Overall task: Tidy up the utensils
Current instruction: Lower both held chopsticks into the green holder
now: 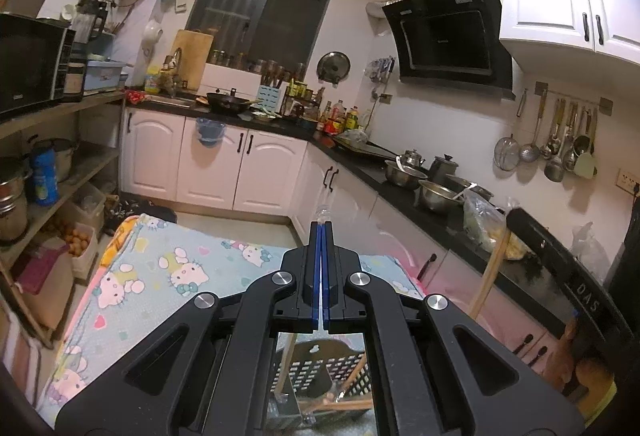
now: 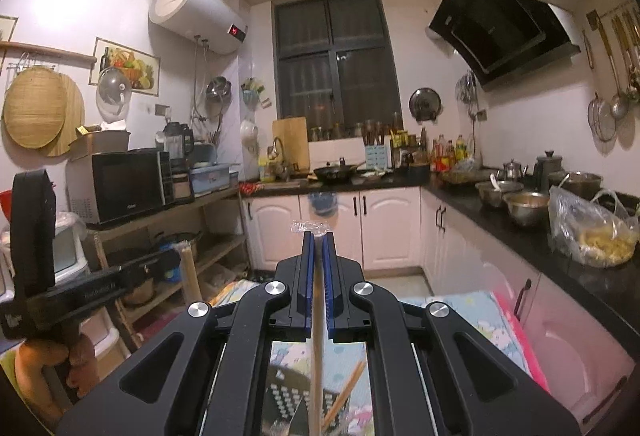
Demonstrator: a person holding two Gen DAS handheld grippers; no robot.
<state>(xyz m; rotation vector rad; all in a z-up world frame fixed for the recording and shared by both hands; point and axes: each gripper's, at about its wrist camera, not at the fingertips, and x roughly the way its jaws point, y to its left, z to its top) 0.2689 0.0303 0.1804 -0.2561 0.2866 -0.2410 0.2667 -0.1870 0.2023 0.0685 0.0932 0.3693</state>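
My left gripper [image 1: 322, 225] is shut on a thin utensil in a clear plastic wrapper [image 1: 323, 211] that sticks out past the fingertips. My right gripper [image 2: 318, 234] is shut on a wooden chopstick [image 2: 317, 356] whose clear wrapper [image 2: 310, 226] shows above the tips. Below both grippers stands a dark perforated utensil basket [image 1: 332, 372], also in the right wrist view [image 2: 288, 396], with wooden chopsticks [image 1: 356, 374] leaning in it. The right gripper's chopstick [image 1: 490, 272] shows at the right of the left wrist view, the left one [image 2: 191, 276] at the left of the right wrist view.
A table with a Hello Kitty cloth [image 1: 160, 268] lies below. The black counter [image 1: 400, 188] at right carries steel bowls [image 1: 438, 196], pots and a plastic bag [image 2: 592, 232]. Shelves with a microwave [image 2: 124, 184] stand at left. Ladles hang on the wall [image 1: 560, 140].
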